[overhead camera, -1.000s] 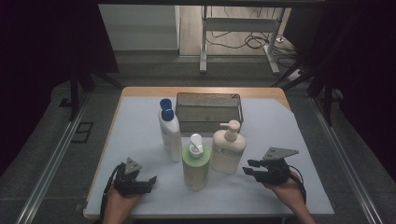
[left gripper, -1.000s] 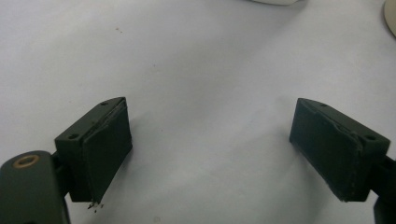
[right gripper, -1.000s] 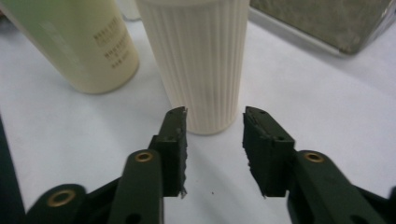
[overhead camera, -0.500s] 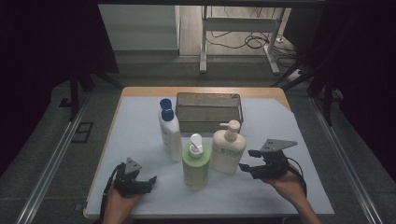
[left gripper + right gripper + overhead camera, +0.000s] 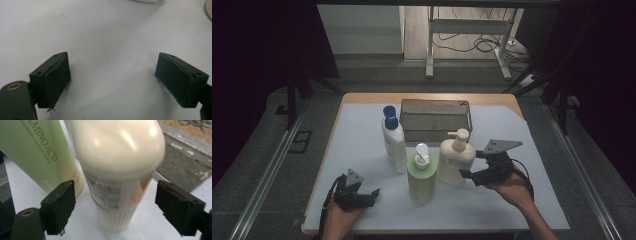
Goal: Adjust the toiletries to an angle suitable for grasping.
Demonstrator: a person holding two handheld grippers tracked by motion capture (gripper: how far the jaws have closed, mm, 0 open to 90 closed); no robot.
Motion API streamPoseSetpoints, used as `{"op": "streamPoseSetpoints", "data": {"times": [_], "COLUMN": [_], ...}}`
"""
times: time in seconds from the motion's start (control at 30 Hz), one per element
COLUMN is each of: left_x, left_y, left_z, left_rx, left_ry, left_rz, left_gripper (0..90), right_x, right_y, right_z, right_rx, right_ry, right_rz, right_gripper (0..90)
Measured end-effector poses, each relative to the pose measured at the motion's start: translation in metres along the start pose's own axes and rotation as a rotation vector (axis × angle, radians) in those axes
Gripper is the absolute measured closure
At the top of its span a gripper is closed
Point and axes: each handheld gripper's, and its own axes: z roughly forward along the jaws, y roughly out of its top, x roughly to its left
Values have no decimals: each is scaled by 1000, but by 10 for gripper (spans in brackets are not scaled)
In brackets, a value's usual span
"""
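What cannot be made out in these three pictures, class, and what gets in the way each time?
- Cream pump bottle, right gripper view: label print blurred; pump head cut off by the top edge.
- Green bottle, right gripper view: lettering cut off by the left edge.
- Metal basket, high view: contents hidden by its near wall.
- White bottle, high view: label too small to read.

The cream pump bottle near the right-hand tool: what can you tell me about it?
The cream pump bottle looks like glossy plastic, with a rounded shoulder, a ribbed lower band, a printed label and a cream pump head whose spout points left in the high view. It stands upright on the white table cover, in front of the metal tray and right beside the green pump bottle. The right gripper has just been opening its jaws; they flank the bottle with a gap on each side.
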Motion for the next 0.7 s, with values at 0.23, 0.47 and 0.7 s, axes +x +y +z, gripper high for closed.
{"op": "streamPoseSetpoints", "data": {"times": [0.23, 0.47, 0.7], "left_x": [0, 0, 0], "left_y": [0, 0, 0], "left_z": [0, 0, 0], "left_rx": [-1, 0, 0], "left_ry": [0, 0, 0], "left_rz": [0, 0, 0], "left_gripper": [123, 123, 123], "right_x": [0, 0, -1], "right_y": [10, 19, 20], "right_z": [9, 19, 22], "right_rx": [-4, -17, -20], "right_ry": [11, 27, 36], "right_rz": [-3, -21, -29], "right_gripper": [190, 250, 280]}}
